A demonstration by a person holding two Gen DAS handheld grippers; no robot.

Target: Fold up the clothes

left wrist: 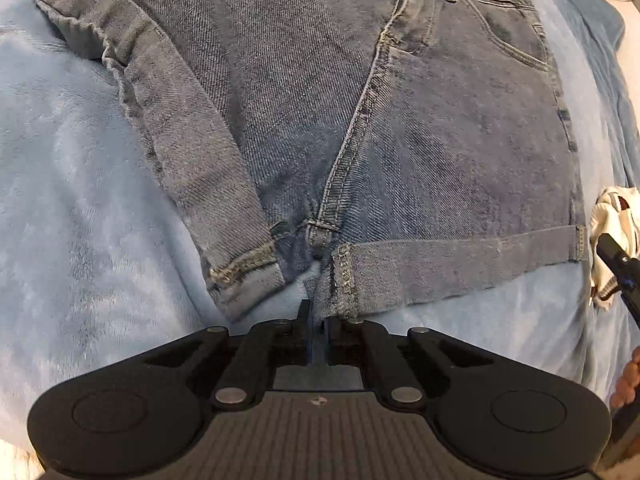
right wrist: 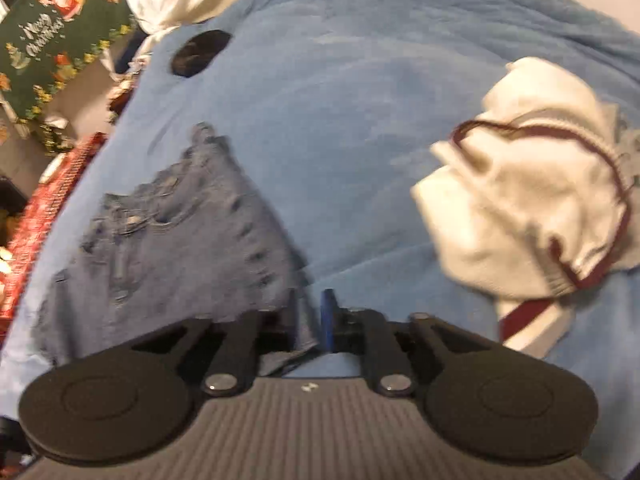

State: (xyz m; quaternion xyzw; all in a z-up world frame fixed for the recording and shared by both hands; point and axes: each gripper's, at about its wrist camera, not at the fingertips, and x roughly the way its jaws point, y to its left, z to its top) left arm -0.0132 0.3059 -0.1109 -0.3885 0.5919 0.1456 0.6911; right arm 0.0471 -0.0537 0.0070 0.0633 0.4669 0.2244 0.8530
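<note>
Denim shorts flat on the blue fleece, both hand-held grippers at their hem

Denim shorts (left wrist: 360, 128) lie spread on a soft, plush blue blanket (left wrist: 80, 200) that covers the surface under you. The cloth is a mid-blue twill with a visible diagonal weave, pale contrast stitching along the fly seam, a metal button at the waistband and rolled, cuffed leg openings. The crotch seam puckers into a small knot of folds just ahead of your left hand-held gripper (left wrist: 318, 322).

Your left hand-held gripper points steeply down at the blanket, right at the edge of the shorts between the two cuffs. Its jaws are all but closed, with only a sliver of gap, and whether a pinch of denim is caught between them cannot be told from here.

Your right hand-held gripper (right wrist: 312, 320) sits at the shorts' (right wrist: 172, 232) other leg. Its jaws stand partly apart and a flap of the denim hem lies between them, against the left finger; the blue-padded right finger stands off the cloth. This view is motion-blurred.

A crumpled cream knit garment (right wrist: 532, 184) with maroon trim, ribbed at its edge, rests on the blanket (right wrist: 360, 100) well to the right of the shorts. A dark oval patch (right wrist: 200, 53) shows on the blanket farther away.
</note>
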